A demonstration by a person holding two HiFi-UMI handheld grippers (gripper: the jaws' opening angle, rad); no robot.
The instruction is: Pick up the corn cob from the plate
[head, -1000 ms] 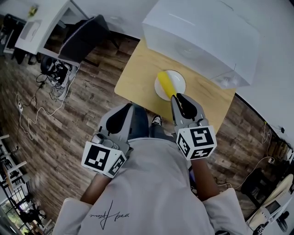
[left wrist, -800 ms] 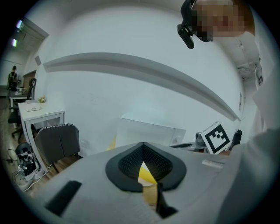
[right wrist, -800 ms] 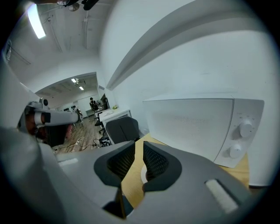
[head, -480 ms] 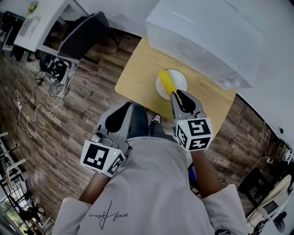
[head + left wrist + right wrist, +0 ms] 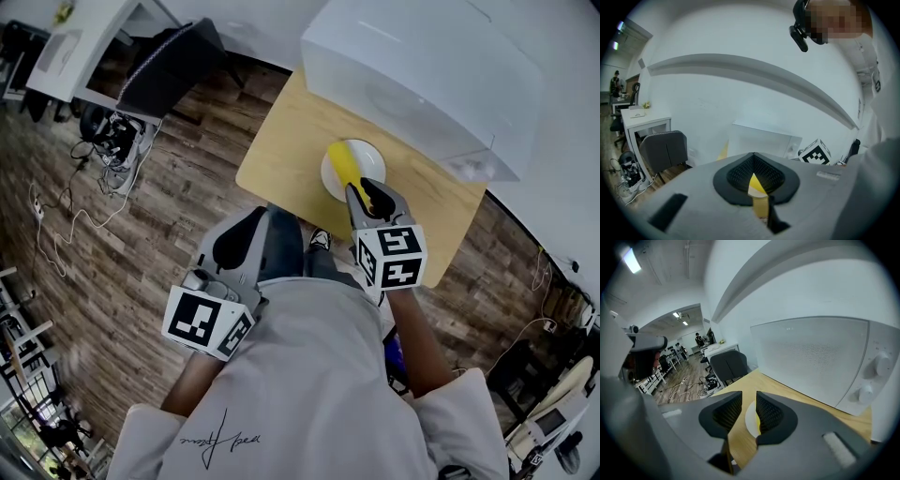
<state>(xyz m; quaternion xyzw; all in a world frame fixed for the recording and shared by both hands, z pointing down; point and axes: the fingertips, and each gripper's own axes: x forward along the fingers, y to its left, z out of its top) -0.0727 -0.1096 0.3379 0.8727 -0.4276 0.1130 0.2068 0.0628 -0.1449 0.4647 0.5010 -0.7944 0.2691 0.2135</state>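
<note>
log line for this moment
phase: reach | right gripper: jaws just opening, nothing between, by corn cob on plate | left gripper: shut

Your left gripper (image 5: 754, 161) has its jaws closed together, gripping nothing. Beyond them you see a white box (image 5: 761, 140) on a yellow table (image 5: 723, 151). Your other gripper's marker cube (image 5: 815, 153) shows at right and a grey chair (image 5: 663, 150) at left.

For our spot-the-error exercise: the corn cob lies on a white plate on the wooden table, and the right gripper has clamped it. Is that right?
Not quite: the right gripper has not clamped the corn cob. Its jaws have just been opening and stand apart, nothing between them. The cob does lie on the white plate on the wooden table. The right gripper view shows this.
</note>
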